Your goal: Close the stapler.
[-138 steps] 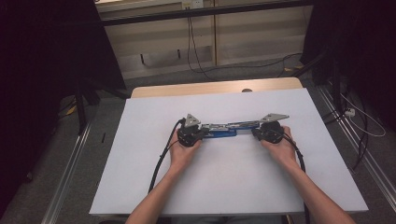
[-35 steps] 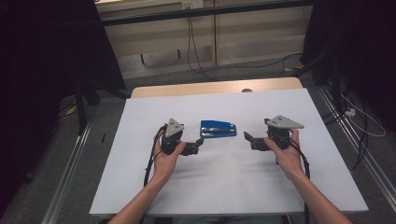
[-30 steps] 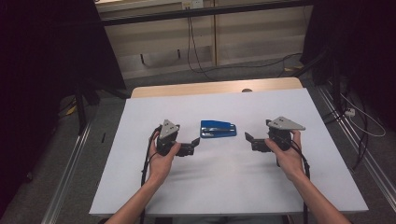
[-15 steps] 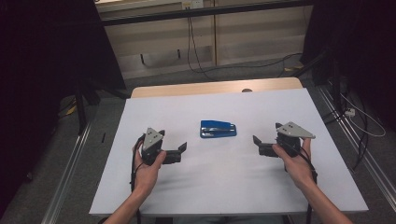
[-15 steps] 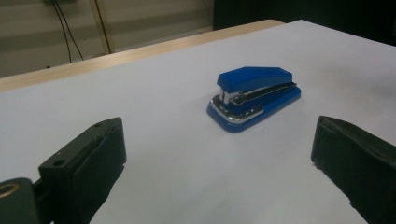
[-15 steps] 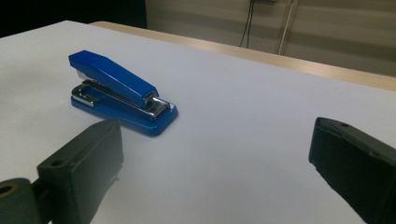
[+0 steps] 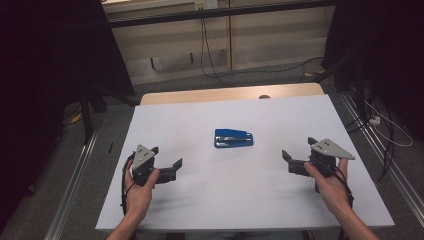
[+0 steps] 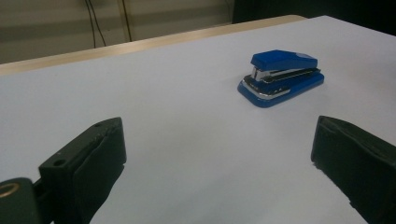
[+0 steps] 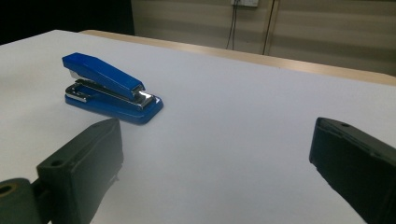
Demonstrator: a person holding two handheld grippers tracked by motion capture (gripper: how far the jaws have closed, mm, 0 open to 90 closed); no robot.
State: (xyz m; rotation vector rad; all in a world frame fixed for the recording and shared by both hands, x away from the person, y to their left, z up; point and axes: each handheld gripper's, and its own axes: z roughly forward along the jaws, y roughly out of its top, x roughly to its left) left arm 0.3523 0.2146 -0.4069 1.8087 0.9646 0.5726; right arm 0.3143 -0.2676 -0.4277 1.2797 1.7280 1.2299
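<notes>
A blue stapler [image 7: 233,138] lies flat near the middle of the white table top [image 7: 225,200], untouched. My left gripper [image 7: 167,156] is held at the front left, open, with its jaws pointing right toward the stapler and a wide gap of bare table between them. At the front right my right gripper [image 7: 298,148] is open too and points left. In the left gripper view the stapler [image 8: 281,77] sits well beyond the spread left gripper [image 8: 219,158]. In the right gripper view the stapler [image 9: 109,88] lies ahead and left of the right gripper [image 9: 215,163].
A wooden strip [image 7: 230,93] edges the table's far side. Metal rails [image 7: 75,175] run along the floor on both sides, with cables [image 7: 385,125] on the right. Dark curtains hang at left and right.
Both grippers were at the stapler's ends 4.6 s ago. They have since let go, opened, and drawn outward and back toward the person; the stapler stays in place.
</notes>
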